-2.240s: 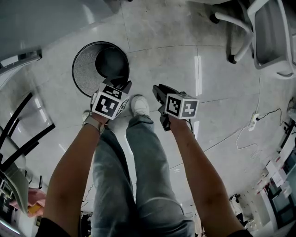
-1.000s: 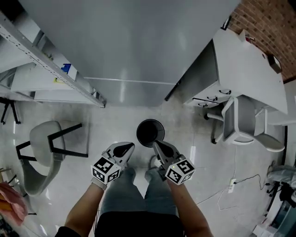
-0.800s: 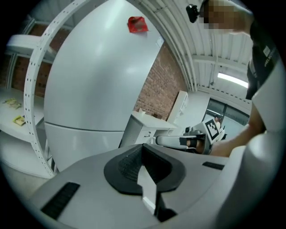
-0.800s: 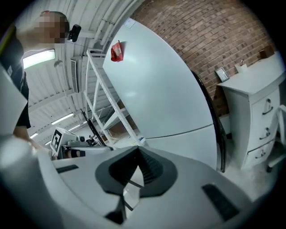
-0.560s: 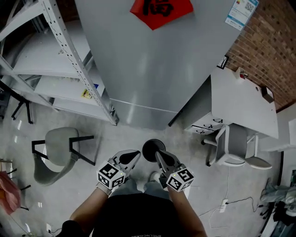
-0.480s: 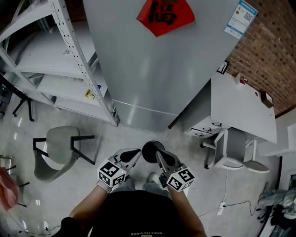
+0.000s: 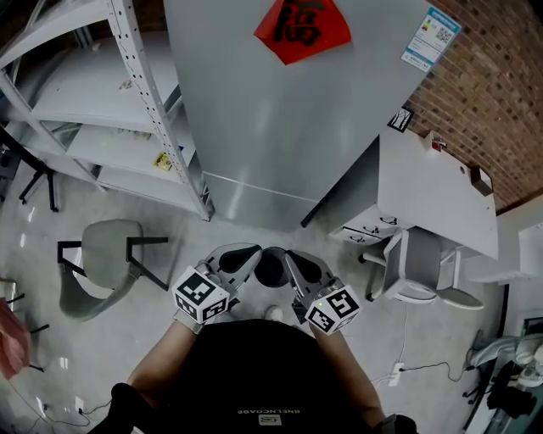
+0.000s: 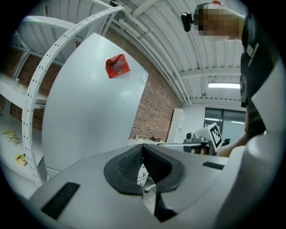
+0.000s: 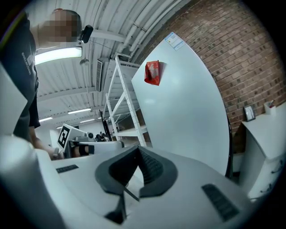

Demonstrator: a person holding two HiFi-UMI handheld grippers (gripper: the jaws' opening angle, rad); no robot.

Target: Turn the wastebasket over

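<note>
The black round wastebasket stands on the floor far below me in the head view, seen from above, partly hidden by both gripper tips. My left gripper is held up high at its left, shut, with nothing between its pads. Level with it at the right, my right gripper is also shut and empty, its pads pressed together. Neither gripper touches the basket. Both gripper views look level across the room and do not show the basket.
A big grey panel bearing a red paper rises ahead. White metal shelving and a grey chair are at the left. A white desk, white office chair and brick wall are at the right.
Both grippers have risen well above the floor, staying shut. The head view has lifted too, so the basket looks smaller and sits between the gripper tips.
</note>
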